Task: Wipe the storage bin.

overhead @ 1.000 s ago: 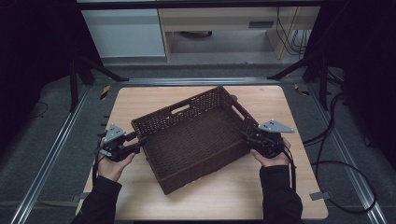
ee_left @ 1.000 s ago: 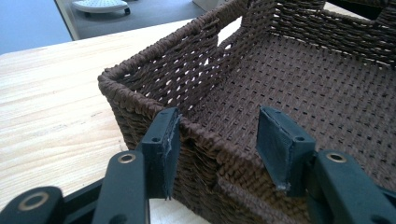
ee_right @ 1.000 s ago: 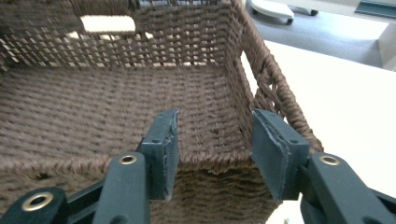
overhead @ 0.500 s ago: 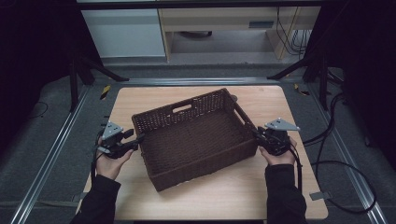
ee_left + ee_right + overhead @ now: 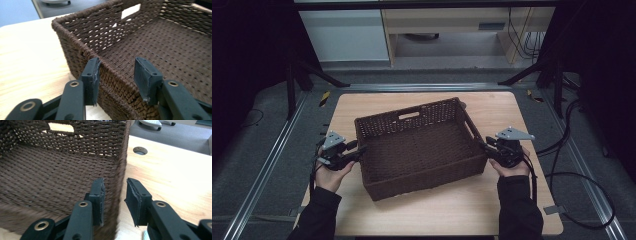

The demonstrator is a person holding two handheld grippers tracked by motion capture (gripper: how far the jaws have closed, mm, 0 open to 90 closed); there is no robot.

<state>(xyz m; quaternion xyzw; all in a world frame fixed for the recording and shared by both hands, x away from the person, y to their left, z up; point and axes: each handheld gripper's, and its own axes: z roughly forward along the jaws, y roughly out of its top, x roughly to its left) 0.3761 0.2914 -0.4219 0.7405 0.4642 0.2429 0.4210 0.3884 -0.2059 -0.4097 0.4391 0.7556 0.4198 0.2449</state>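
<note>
A dark brown wicker basket [image 5: 412, 109] sits empty in the middle of the wooden table [image 5: 512, 110], slightly askew. My left gripper [image 5: 361, 149] straddles its left wall. In the left gripper view the basket's [image 5: 82, 32] rim runs between my left gripper's [image 5: 116, 67] jaws, which have just been closing; the outer pad [image 5: 93, 75] touches the weave and the inner pad stands off it. My right gripper [image 5: 482, 145] straddles the right wall. In the right gripper view the blurred basket [image 5: 100, 142] wall lies between my right gripper's [image 5: 115, 187] jaws, which have just opened slightly.
A round hole [image 5: 140, 150] is cut in the tabletop beyond the basket's far right corner. Cables [image 5: 572, 175] trail on the floor right of the table. Metal rails [image 5: 277, 150] flank it, and a cabinet [image 5: 347, 35] stands beyond.
The basket has turned clockwise, so it lies squarer to the table. Both hands followed its side walls, the right one shifting outward.
</note>
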